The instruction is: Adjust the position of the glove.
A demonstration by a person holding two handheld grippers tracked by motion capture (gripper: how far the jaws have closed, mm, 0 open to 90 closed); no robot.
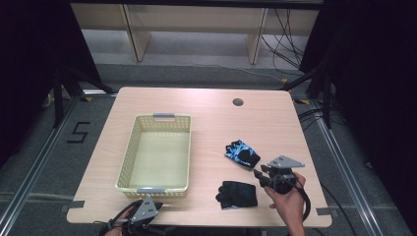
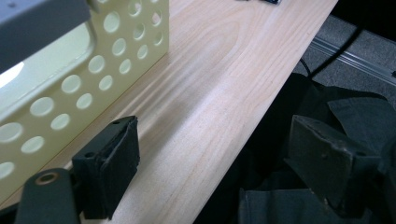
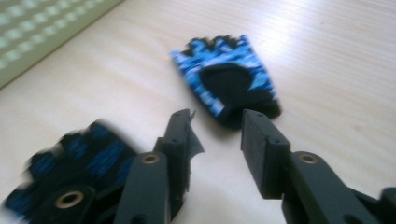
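Two fingerless gloves lie on the wooden table (image 1: 206, 103). The blue-patterned glove (image 1: 242, 153) (image 3: 229, 83) rests flat, right of the basket. The darker glove (image 1: 237, 194) (image 3: 70, 163) lies nearer the front edge. My right gripper (image 1: 260, 173) (image 3: 217, 135) hovers just behind the blue glove's cuff, jaws parted with bare table between them. At the table's front left edge my left gripper (image 1: 160, 206) (image 2: 210, 158) stands open, one jaw over the wood and one past the edge, nothing in it.
A pale yellow perforated basket (image 1: 129, 152) (image 2: 93, 70) with grey handles sits left of centre, its inside bare. A round cable hole (image 1: 238, 102) is at the back of the table. Black curtains and floor rails flank the table.
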